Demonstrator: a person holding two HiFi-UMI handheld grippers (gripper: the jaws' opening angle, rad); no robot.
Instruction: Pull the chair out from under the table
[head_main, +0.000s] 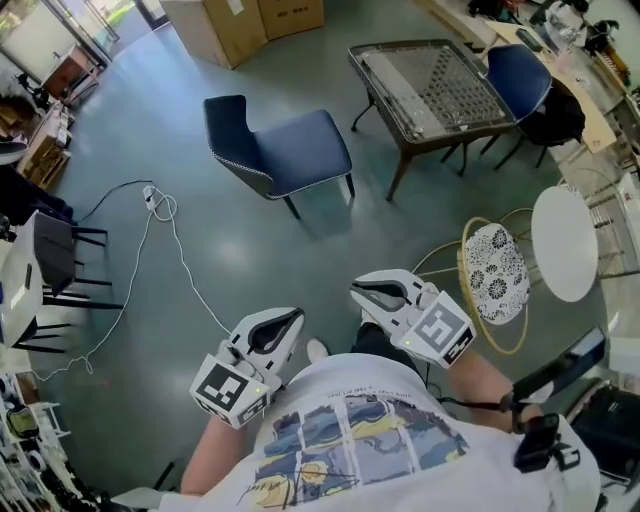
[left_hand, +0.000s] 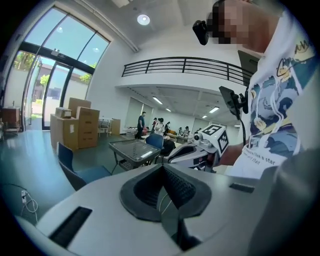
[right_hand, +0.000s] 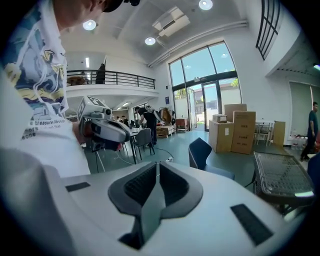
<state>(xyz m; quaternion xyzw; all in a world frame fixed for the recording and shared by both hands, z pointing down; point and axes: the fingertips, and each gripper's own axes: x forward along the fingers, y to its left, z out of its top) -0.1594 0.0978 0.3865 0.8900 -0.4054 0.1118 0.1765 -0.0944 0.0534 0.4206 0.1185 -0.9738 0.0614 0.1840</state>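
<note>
Ahead of our jaws we see a navy blue chair (head_main: 285, 150) with pale dotted edging on a grey-green floor (head_main: 260, 250). Beyond it the surface (head_main: 430, 85) is dark-framed with a grid-patterned top. Our left gripper (head_main: 292, 322) and right gripper (head_main: 360, 292) are pale grey, their cubes marked black-and-white. Right of the right jaws, a stool (head_main: 495, 272) shows black-and-white floral print, gold-framed.

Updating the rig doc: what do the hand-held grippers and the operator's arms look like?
The left hand-held gripper and right hand-held gripper have light grey moulded shells with black ribbed pads. Each carries a white cube with black square markers. The person wears a white T-shirt with a blue print.
</note>
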